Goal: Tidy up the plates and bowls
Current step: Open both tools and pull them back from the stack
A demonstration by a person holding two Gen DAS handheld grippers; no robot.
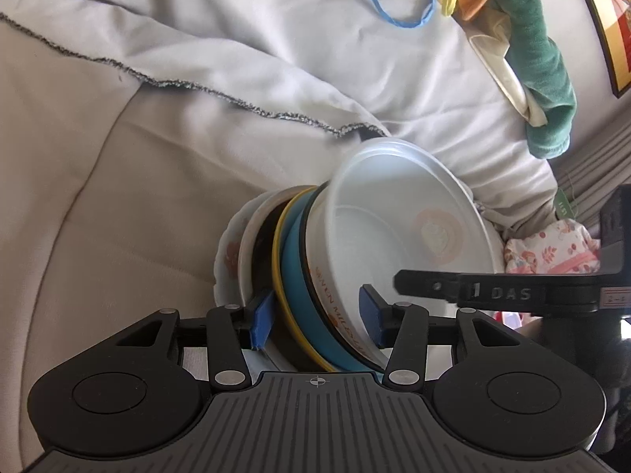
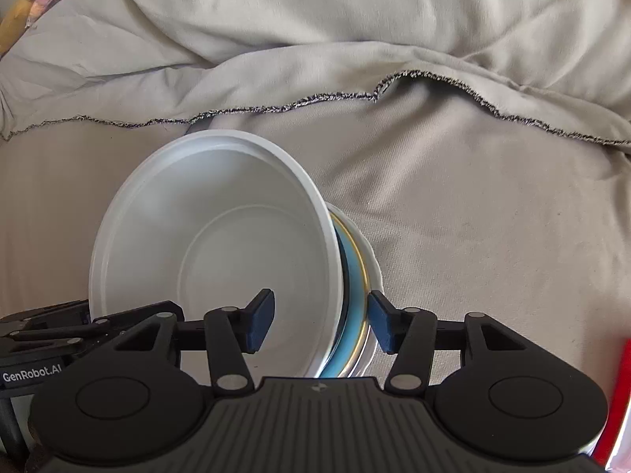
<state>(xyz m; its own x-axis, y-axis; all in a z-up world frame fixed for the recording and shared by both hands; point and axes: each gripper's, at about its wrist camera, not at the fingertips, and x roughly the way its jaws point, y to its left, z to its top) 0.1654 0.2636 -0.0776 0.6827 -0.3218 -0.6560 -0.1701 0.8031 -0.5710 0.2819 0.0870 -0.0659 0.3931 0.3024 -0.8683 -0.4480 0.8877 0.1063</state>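
A stack of dishes stands tilted on its edge on a beige sheet. It holds a white bowl (image 1: 398,216), a blue dish with a yellow rim (image 1: 294,276) and a floral white plate (image 1: 230,252). My left gripper (image 1: 315,319) straddles the stack's lower edge. One pad sits behind the yellow rim, the other against the white bowl's wall, shut on them. In the right wrist view the white bowl (image 2: 213,244) faces me. My right gripper (image 2: 321,323) has one pad inside the bowl, clear of its wall, and the other at the outer plate (image 2: 372,272).
Rumpled white bedding with a dark stitched hem (image 1: 236,98) lies behind the stack. A green cloth (image 1: 548,79), a blue string loop (image 1: 394,12) and floral fabric (image 1: 552,248) lie at the right. A red object (image 2: 619,394) shows at the right edge.
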